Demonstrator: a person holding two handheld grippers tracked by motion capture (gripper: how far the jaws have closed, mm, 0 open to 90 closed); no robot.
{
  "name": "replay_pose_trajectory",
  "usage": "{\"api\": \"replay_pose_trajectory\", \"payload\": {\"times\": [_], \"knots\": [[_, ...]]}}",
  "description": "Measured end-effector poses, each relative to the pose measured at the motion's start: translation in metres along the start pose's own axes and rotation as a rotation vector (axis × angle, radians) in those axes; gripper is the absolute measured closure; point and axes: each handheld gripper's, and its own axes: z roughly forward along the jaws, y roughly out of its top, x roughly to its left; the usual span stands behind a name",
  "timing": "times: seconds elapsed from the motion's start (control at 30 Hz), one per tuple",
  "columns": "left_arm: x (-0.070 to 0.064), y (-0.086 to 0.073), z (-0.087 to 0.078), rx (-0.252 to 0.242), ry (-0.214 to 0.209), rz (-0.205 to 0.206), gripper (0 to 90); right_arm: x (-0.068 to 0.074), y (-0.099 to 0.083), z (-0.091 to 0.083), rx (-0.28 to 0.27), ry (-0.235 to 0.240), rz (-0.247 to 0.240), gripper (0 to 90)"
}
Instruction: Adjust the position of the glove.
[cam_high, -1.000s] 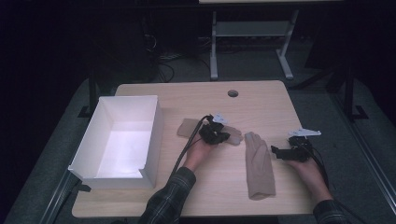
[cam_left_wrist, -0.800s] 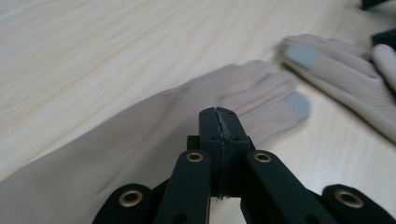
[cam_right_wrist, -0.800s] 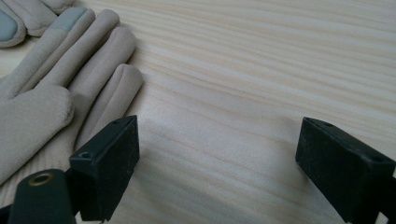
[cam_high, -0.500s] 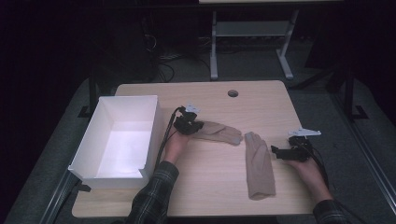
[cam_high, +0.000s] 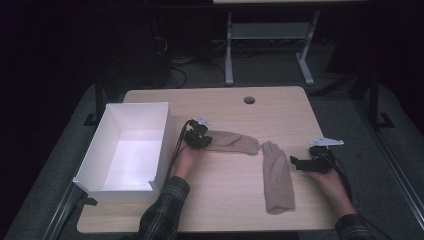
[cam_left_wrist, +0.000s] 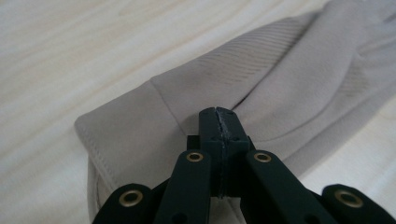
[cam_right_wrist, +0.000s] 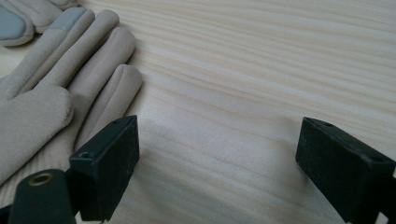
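Two beige gloves lie on the wooden table (cam_high: 225, 205). One glove (cam_high: 234, 142) (cam_left_wrist: 289, 79) stretches sideways at mid-table, and my left gripper (cam_high: 199, 137) (cam_left_wrist: 218, 117) is shut on its cuff end, pinching a fold of fabric. The other glove (cam_high: 276, 175) (cam_right_wrist: 51, 98) lies lengthwise to the right, fingers pointing away from me. My right gripper (cam_high: 296, 162) (cam_right_wrist: 217, 163) stands open just right of that glove, low over bare wood, nothing between its jaws. The grey fingertips of the first glove (cam_right_wrist: 16, 21) show at the top left of the right gripper view.
A white open box (cam_high: 161, 145) stands at the table's left edge, close to my left hand. A round cable hole (cam_high: 249, 100) sits near the far edge. A metal stand (cam_high: 270, 45) and cables are on the floor beyond.
My left gripper has moved left along the sideways glove from its middle to its cuff end, near the box. The right gripper and its glove have stayed put.
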Motion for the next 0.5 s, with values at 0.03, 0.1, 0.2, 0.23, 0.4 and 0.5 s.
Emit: {"api": "replay_pose_trajectory", "payload": {"times": [0.03,0.1,0.2,0.23,0.4,0.5], "knots": [[0.0,0.0,0.0,0.0,0.0,0.0,89.6,0.0,0.0,0.0,0.0,0.0,0.0,12.9],[-0.004,-0.003,-0.004,0.008,-0.011,-0.006,89.6,0.0,0.0,0.0,0.0,0.0,0.0,12.9],[-0.012,-0.01,-0.01,0.017,-0.037,-0.008,89.6,0.0,0.0,0.0,0.0,0.0,0.0,12.9],[-0.012,-0.01,-0.01,0.017,-0.037,-0.008,89.6,0.0,0.0,0.0,0.0,0.0,0.0,12.9],[-0.022,-0.021,-0.02,0.019,-0.083,-0.01,89.7,0.0,0.0,0.0,-0.001,0.0,0.004,12.9],[-0.025,-0.025,-0.023,0.018,-0.099,-0.011,89.6,0.0,0.0,0.0,-0.001,0.0,0.003,12.9]]}}
